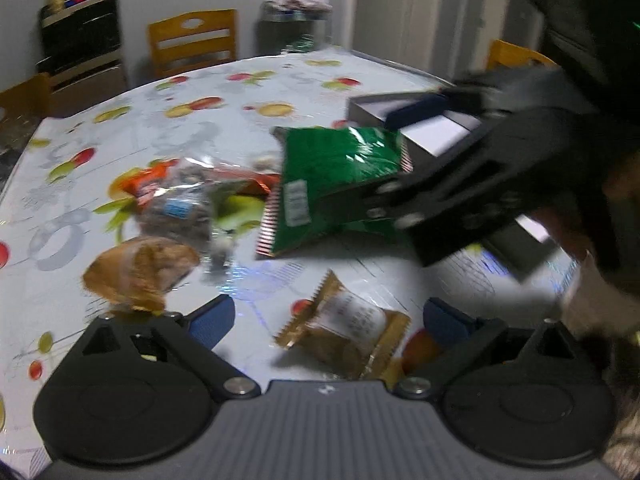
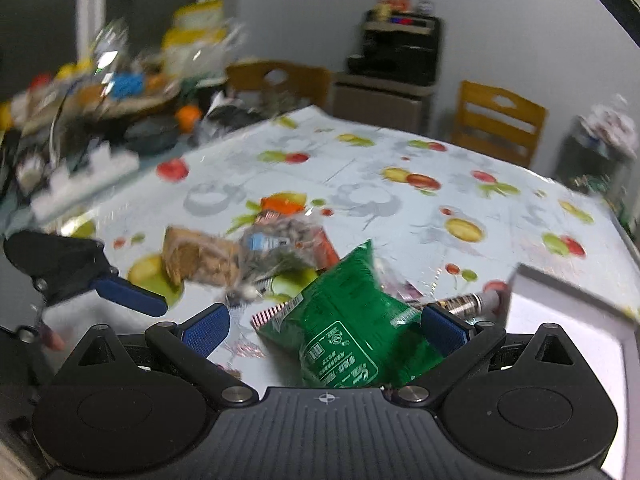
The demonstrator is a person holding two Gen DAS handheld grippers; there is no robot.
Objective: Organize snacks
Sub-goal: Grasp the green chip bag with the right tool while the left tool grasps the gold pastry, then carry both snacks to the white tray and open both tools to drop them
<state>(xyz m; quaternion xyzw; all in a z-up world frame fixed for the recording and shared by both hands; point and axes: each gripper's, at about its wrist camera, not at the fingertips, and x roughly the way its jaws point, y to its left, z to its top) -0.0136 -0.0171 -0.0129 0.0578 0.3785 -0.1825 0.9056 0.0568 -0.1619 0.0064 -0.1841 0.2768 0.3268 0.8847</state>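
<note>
My left gripper [image 1: 328,322] hangs open just above the fruit-patterned table [image 1: 248,92], with a gold-wrapped snack [image 1: 344,332] lying between its fingers. My right gripper [image 2: 326,328] is open too. A green snack bag [image 2: 348,332] lies tilted between its fingers and touches only the right pad [image 2: 444,328]. In the left wrist view the green bag [image 1: 340,176] sits under the right gripper, in front of an open white box [image 1: 440,128]. A brown bread packet [image 1: 140,272], a clear packet of dark seeds [image 1: 180,208] and an orange packet [image 1: 148,180] lie to the left.
A thin foil tube [image 2: 460,302] lies against the white box [image 2: 560,320]. Wooden chairs [image 1: 192,40] and a black shelf unit [image 1: 80,32] stand beyond the table. Clutter [image 2: 100,100] is piled at the far left in the right wrist view. The image is motion-blurred.
</note>
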